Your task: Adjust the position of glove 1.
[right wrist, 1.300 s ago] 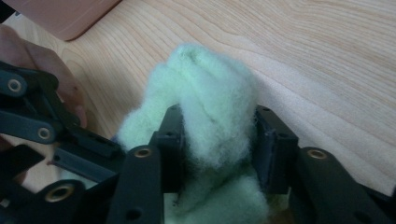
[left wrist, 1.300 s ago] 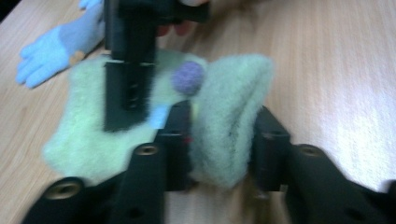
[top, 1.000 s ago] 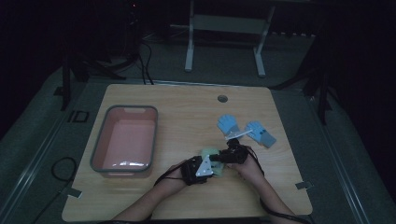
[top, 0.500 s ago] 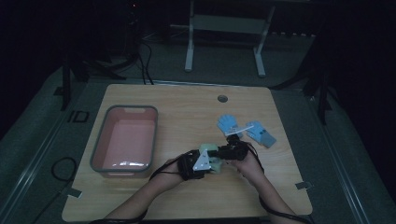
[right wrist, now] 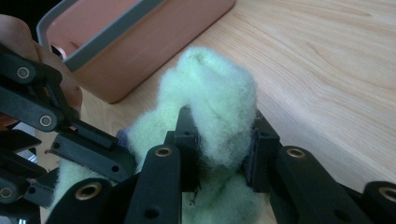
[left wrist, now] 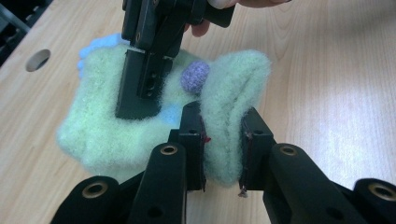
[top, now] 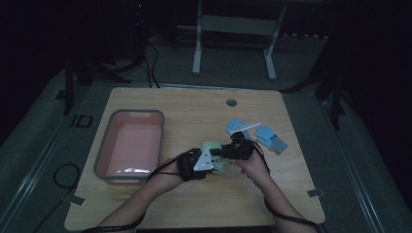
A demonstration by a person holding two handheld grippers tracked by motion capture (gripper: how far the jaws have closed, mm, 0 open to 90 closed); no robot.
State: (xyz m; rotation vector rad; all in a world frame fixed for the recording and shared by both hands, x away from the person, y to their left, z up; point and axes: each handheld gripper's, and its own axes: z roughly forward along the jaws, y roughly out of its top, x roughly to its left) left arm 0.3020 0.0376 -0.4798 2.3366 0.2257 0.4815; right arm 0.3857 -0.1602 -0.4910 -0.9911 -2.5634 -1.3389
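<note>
Left hand-held gripper (left wrist: 223,140) clamped on a raised fold of the green glove (left wrist: 116,130), fluffy fabric pinched between its jaws. Right hand-held gripper (right wrist: 222,140) also closed on a bunched fold of the same glove, just across from the left one. Glove lies on the counter (top: 194,111) between both. Purple pompom (left wrist: 194,77) on glove ahead of left jaws. Pink bin (top: 130,143) beyond the left one; blue gloves (top: 271,138) just past the right.

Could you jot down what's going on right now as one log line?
left gripper: shut on green fuzzy glove | right gripper: shut on same glove | pink bin: beside, apart
</note>
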